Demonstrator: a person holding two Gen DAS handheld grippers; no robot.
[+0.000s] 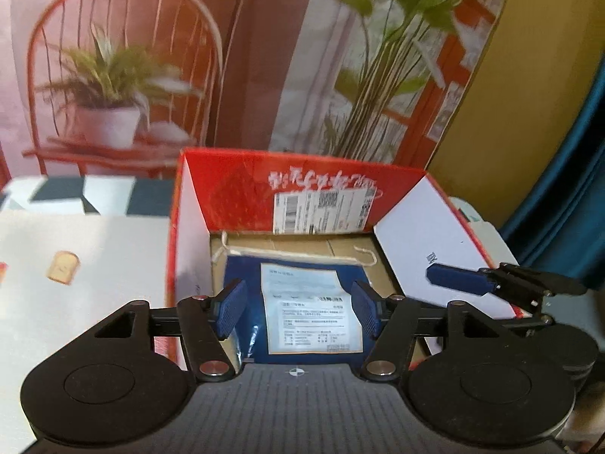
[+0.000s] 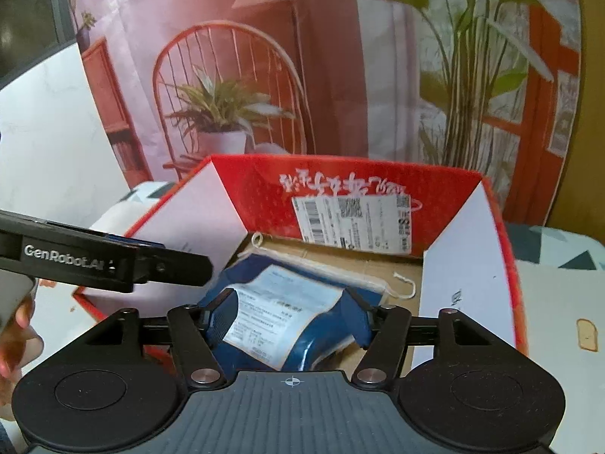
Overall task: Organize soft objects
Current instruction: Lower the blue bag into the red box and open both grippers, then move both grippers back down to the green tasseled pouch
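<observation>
A soft blue parcel with a white shipping label (image 1: 310, 310) lies inside an open red cardboard box (image 1: 242, 189), beside a white drawstring (image 1: 287, 253). My left gripper (image 1: 298, 308) is open above the parcel, its pads either side of the label, holding nothing. In the right wrist view my right gripper (image 2: 289, 325) is shut on the blue parcel (image 2: 280, 317), its pads pressing the two sides so the parcel bulges upward over the box (image 2: 340, 181). The right gripper's blue fingertip (image 1: 457, 278) shows at the right of the left wrist view.
The box's white side flaps (image 2: 469, 261) stand open on both sides. A white table (image 1: 75, 249) with toast-slice prints (image 1: 63, 266) surrounds the box. A printed backdrop with a chair and plants (image 1: 113, 75) hangs behind. The left gripper's black body (image 2: 94, 261) crosses at the left.
</observation>
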